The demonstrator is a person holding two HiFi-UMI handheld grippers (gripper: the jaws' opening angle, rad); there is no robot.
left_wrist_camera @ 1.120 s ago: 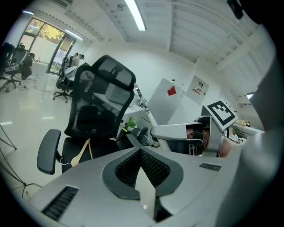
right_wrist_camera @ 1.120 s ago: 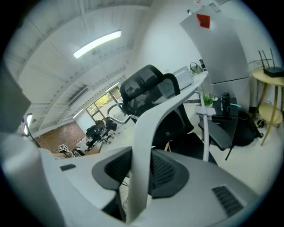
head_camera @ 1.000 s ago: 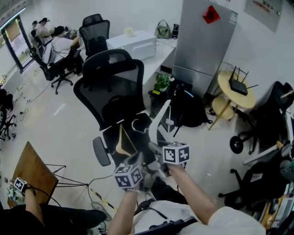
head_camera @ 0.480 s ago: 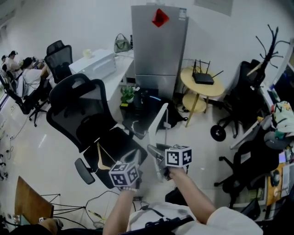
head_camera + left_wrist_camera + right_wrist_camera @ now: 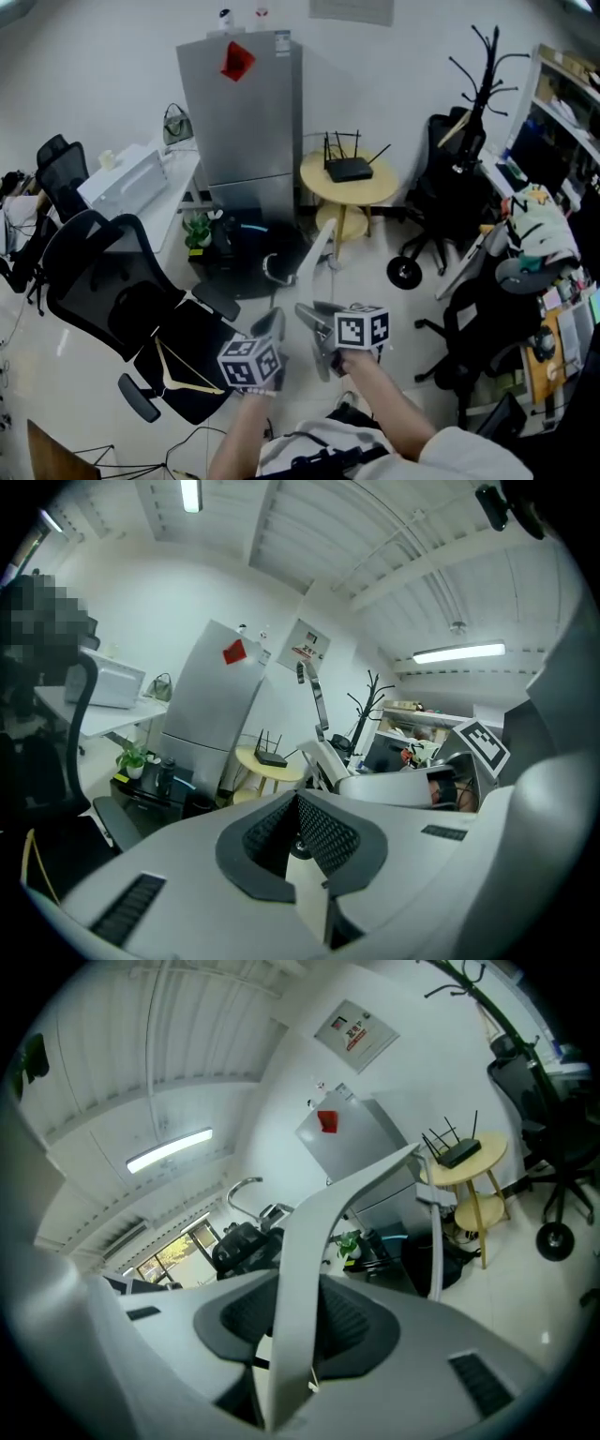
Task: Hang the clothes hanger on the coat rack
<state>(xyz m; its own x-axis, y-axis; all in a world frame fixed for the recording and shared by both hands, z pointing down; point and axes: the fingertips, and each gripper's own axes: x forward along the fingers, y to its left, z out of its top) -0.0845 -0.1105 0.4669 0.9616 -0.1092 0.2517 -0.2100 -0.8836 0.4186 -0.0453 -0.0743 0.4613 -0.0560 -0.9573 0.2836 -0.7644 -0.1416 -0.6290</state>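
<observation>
My right gripper (image 5: pixel 317 334) is shut on a white clothes hanger (image 5: pixel 322 251) at the bottom middle of the head view. The hanger rises from the jaws, and its metal hook (image 5: pixel 270 269) curves off to the left. In the right gripper view the hanger's arm (image 5: pixel 314 1241) runs between the pads of the right gripper (image 5: pixel 295 1314). The left gripper (image 5: pixel 272 326) sits just left of it, its pads meeting with nothing in them (image 5: pixel 296 825). The black coat rack (image 5: pixel 483 58) stands far off at the upper right, behind a black chair (image 5: pixel 441 178); its branches also show in the gripper views (image 5: pixel 487 1002) (image 5: pixel 370 700).
A silver fridge (image 5: pixel 244 112) and a round yellow table (image 5: pixel 349 183) with a router stand straight ahead. A black office chair (image 5: pixel 103 281) at the left has a wooden hanger (image 5: pixel 183 375) on its seat. Cluttered desks and chairs (image 5: pixel 539 244) line the right side.
The view has swung right: the coat rack has come into sight and moved toward the middle, while the office chair slid left. Both grippers travelled along, the right still gripping the hanger.
</observation>
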